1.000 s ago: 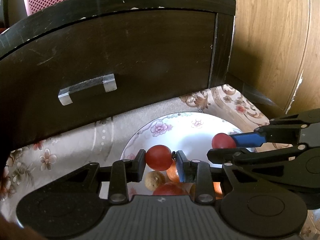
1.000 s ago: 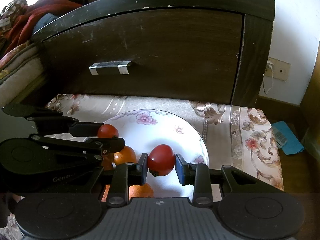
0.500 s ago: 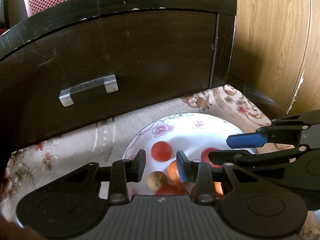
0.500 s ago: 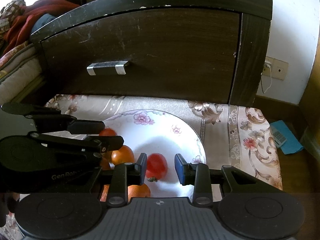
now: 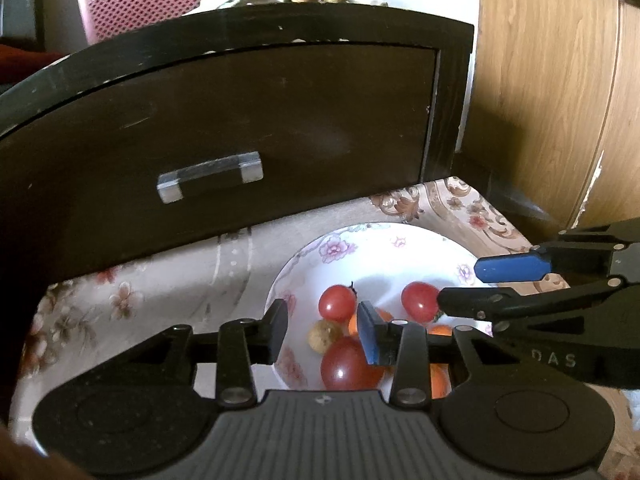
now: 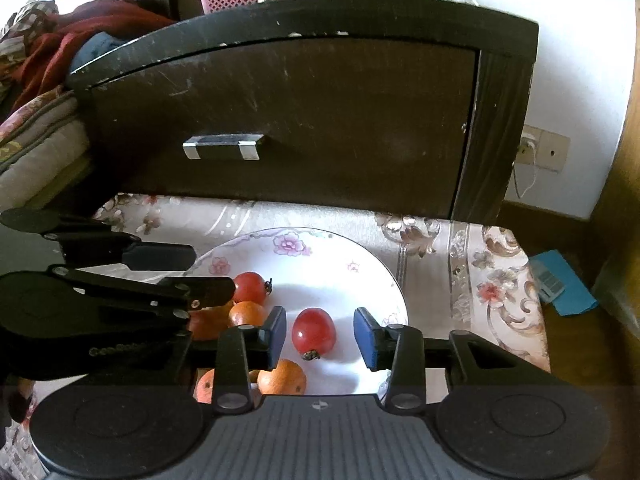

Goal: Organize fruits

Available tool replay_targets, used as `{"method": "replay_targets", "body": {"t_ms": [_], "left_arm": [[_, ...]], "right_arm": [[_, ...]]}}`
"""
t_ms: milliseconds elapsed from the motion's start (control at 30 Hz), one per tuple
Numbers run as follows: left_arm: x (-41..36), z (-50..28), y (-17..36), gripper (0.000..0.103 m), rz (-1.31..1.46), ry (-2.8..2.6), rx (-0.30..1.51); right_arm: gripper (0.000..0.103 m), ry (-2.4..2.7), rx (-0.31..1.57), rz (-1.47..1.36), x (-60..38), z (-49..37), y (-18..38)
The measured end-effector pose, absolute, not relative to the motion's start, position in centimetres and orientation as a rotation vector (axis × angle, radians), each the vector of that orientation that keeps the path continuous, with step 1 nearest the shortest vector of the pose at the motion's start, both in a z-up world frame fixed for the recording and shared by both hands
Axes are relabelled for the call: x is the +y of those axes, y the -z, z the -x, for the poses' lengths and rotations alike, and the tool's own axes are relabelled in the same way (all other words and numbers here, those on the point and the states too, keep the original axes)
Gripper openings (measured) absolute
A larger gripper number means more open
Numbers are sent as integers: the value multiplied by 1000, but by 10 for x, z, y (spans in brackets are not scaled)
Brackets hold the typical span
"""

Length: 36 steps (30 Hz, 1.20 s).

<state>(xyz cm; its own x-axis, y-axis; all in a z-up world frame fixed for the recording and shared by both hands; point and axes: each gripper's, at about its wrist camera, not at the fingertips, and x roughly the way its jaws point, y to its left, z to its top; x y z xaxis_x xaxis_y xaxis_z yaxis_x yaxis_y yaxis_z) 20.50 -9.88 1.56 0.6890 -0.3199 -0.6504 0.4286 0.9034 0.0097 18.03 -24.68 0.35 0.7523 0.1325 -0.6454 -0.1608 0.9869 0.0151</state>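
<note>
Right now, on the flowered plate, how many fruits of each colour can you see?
Red tomatoes: 3
Oranges: 3
Small brown fruit: 1
Total on the plate: 7

Black grippers [image 5: 322, 322] (blue pads [image 6: 362, 336]), faint, perhaps "DAS", lettering.

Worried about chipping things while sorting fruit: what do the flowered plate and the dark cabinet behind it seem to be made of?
The plate looks like glazed ceramic: glossy white with printed pink flowers and a thin rim. It could be melamine. The cabinet appears to be dark-stained wood or veneer, with a dull sheen, pale scratches and chipped top edges. Its handle looks metallic at the ends.
</note>
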Motion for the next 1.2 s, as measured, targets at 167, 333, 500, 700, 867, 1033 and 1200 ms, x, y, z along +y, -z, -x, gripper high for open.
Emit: {"method": "replay_targets", "body": {"t_ms": [167,333,500,700,867,1033,1200], "left_arm": [[-89,-186,-15,46,-150,419,707],[-77,-164,-11,46,-101,410,731],[-66,-141,-7,47,-78,405,755],[-55,-116,-7,53,-51,383,775],[-51,-99,-10,55,-63,365,763],[-48,-81,-11,60,-73,352,749],[-46,-67,-8,67,-87,331,755]], "right_arm": [[32,-144,704,42,-246,-169,-7],[33,-143,708,29,-237,-150,-11],[33,-152,722,23,-225,-127,-13],[34,-143,735,-1,-219,-102,-14],[35,-147,742,-20,-210,-83,-14],[35,-149,751,-17,-203,-67,-11],[35,-138,746,-35,-203,-55,-14]]}}
